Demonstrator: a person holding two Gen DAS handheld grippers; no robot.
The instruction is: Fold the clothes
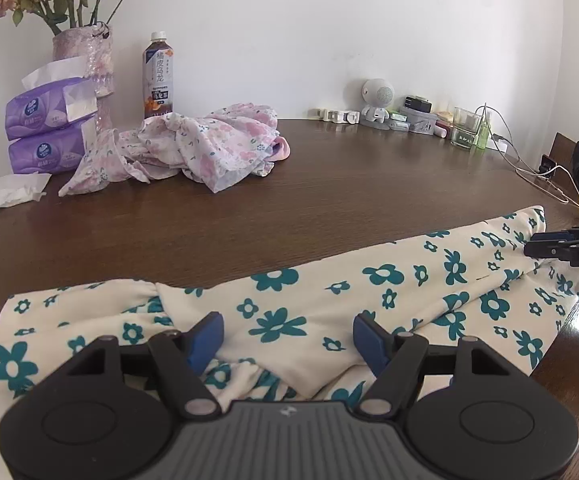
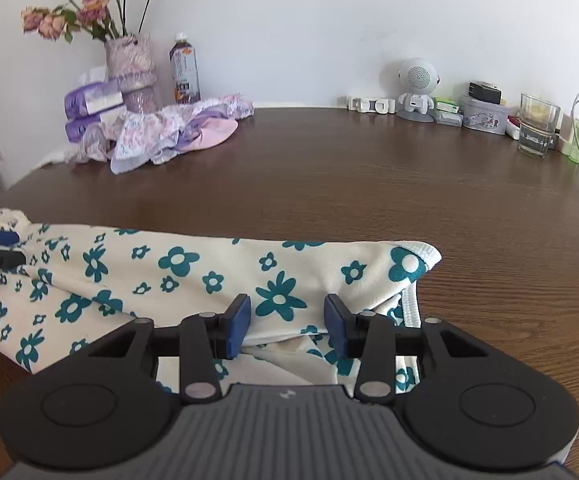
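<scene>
I am looking at the cream garment [image 1: 329,304] printed with teal flowers, lying folded lengthwise along the near edge of the wooden table [image 1: 329,184]. Its cloth is looking soft and matte, with a gathered waistband at one end and a ribbed white hem [image 2: 413,304] at the other.

I am holding my left gripper [image 1: 288,336] over the waistband end, its blue pads [image 1: 209,336] spread wide with cloth lying between them, gripping nothing. My right gripper [image 2: 287,322] is sitting at the hem end, its blue pads [image 2: 237,324] also standing apart over a fold of fabric; from the left wrist view its side is showing the letters "DAS".

Further back, a crumpled pink floral garment [image 1: 193,148] is lying in a heap by the wall. Behind it, a tea bottle [image 1: 158,76] is showing Chinese characters on its label; I cannot read them with confidence. Two purple tissue packs [image 1: 45,132] are stacked beside a textured vase [image 1: 85,60] of dried roses. To the right, a small white robot-shaped speaker [image 2: 415,88], a round printed tin [image 2: 483,114] and a clear glass [image 2: 537,124] are lining the wall.
</scene>
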